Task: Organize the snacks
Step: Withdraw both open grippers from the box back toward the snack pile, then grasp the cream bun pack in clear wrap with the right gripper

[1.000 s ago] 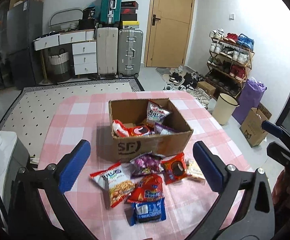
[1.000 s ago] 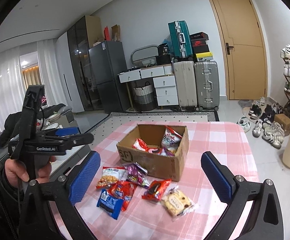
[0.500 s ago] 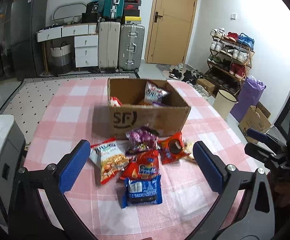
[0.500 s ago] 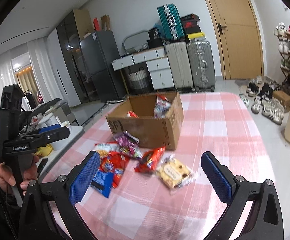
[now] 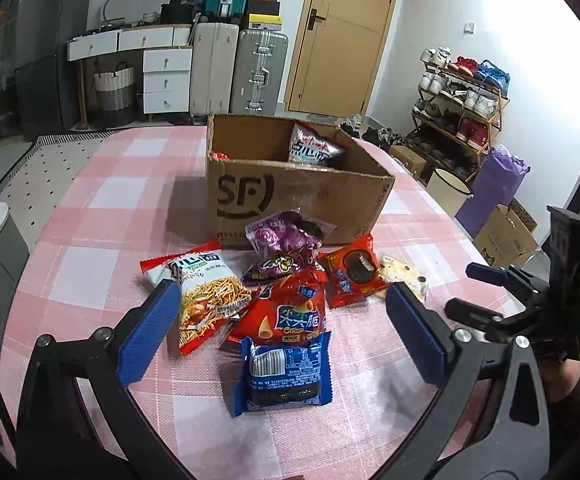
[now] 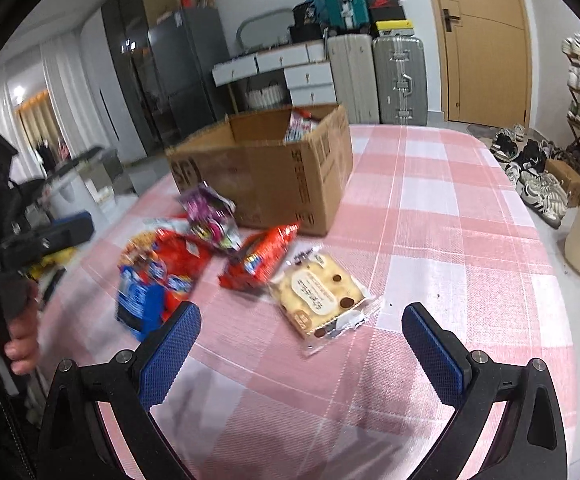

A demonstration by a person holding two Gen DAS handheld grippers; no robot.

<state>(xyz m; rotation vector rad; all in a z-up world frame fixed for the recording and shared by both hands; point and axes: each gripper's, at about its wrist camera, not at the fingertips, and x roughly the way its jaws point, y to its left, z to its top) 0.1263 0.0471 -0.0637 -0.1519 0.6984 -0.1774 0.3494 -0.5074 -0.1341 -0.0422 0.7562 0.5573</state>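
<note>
While both grippers, left (image 5: 286, 328) & right (image 6: 300, 340), gape empty, snacks (image 5: 282, 280) lie w/ box (image 5: 290, 196) just behind.

In the right wrist view the snack packets (image 6: 170, 264) left of the cardboard box (image 6: 274, 176) are motion-blurred, their print unreadable. The box's front wall hides most of its contents in the left wrist view, where the right gripper (image 5: 486, 292) is partly cut off by the lens rim
</note>
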